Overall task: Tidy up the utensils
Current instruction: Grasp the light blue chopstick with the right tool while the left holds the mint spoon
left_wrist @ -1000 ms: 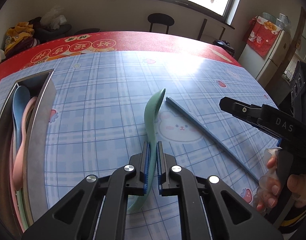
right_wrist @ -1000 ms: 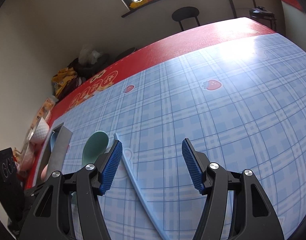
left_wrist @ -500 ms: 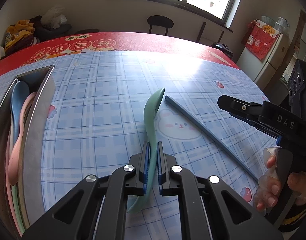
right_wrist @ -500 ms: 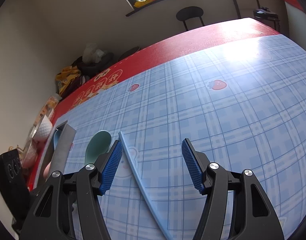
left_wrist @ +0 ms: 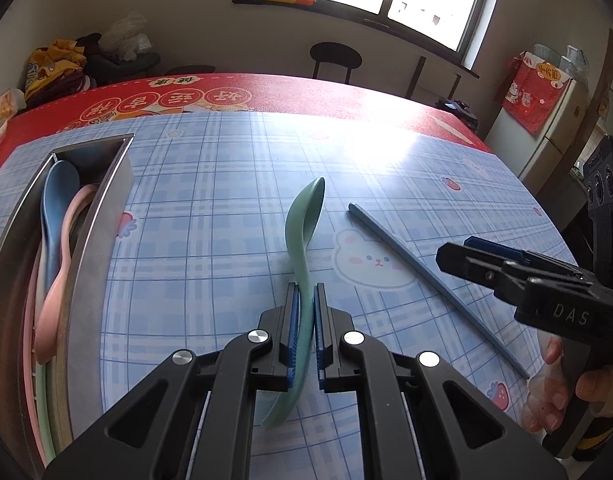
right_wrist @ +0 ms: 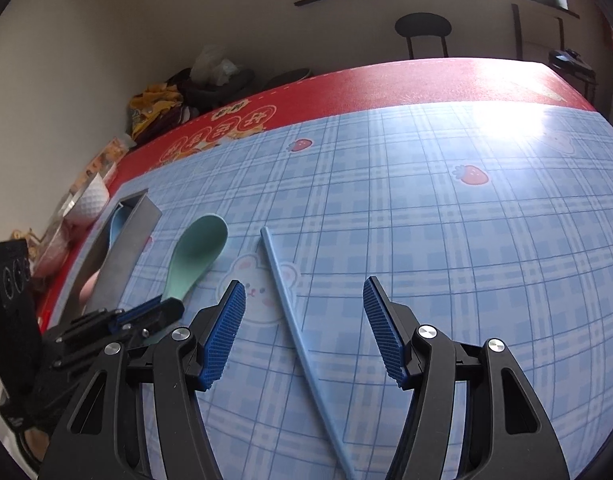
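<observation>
The right claw (right_wrist: 304, 328) has just been narrowing a little, and its view is rolling so that the blue chopstick (right_wrist: 296, 332) now runs up between the two blue pads (right_wrist: 226, 336) instead of passing off to one side. The pads are not pressing on it: they are standing well apart with the stick lying flat on the tabletop (right_wrist: 446, 240) between them. To me that looks like the person is lining up to pick the chopstick up next.

The left claw (left_wrist: 305, 322) is staying clamped almost fully closed on the handle of the green spoon (left_wrist: 304, 224), and it is barely shifting. The spoon is being held near the middle of the handle, its tail end poking out below the pads toward the camera.

The spoon's long axis is running away from the left claw, bowl end pointing toward the far, red edge of the tabletop. The chopstick is lying just beside it, angled so its far tip is sitting near the spoon's bowl while its near end is trailing off toward the right hand (left_wrist: 566, 384).

The metal tray (left_wrist: 102, 236) at the left is already holding a blue and a pink spoon, so the green one probably belongs there.
</observation>
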`<state>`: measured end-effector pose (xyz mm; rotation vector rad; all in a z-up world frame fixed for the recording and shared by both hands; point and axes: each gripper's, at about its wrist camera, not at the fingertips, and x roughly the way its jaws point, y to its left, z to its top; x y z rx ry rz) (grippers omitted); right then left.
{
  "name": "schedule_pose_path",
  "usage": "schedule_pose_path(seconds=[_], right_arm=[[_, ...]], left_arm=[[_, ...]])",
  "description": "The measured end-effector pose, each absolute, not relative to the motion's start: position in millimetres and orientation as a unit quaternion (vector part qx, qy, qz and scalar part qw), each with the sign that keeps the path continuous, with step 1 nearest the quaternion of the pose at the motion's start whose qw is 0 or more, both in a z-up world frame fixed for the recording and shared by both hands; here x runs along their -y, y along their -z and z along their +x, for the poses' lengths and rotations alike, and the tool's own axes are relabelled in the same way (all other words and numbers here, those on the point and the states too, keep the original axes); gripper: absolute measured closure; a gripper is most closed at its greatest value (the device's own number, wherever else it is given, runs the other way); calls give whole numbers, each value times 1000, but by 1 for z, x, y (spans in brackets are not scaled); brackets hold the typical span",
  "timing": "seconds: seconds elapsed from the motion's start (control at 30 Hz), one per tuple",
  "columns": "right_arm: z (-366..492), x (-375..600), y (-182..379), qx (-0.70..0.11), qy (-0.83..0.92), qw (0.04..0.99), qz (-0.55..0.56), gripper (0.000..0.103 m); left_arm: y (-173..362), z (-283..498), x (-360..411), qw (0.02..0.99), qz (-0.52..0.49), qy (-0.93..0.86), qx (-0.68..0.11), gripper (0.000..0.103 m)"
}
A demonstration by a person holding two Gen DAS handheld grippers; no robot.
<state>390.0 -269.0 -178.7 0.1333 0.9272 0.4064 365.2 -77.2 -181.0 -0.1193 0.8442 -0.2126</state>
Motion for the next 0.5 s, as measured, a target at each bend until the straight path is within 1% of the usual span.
schedule_pose_path(seconds=[0.03,0.17,0.33,0.37,0.43,0.47,0.5], right_arm=[[388,267,180,-452,-191,870,46,51],[381,259,181,-468,-181,865,-3,60],[374,246,185,-471,-169,863,-63,66],[374,245,185,-471,-171,863,-64,69],[375,243,184,-469,-168,865,-66,87],[376,242,184,-467,-164,867,-67,94],[378,244,184,-465,-159,869,-64,94]], left_arm=[[181,365,77,905,-58,104,-408,96],[180,364,76,905,-61,109,-406,96],[178,361,77,908,-57,108,-400,96],[177,361,77,909,-56,106,-399,96],[177,360,78,910,-55,105,-398,96],[177,359,78,910,-56,105,-398,96],[177,359,79,910,-57,105,-398,96]])
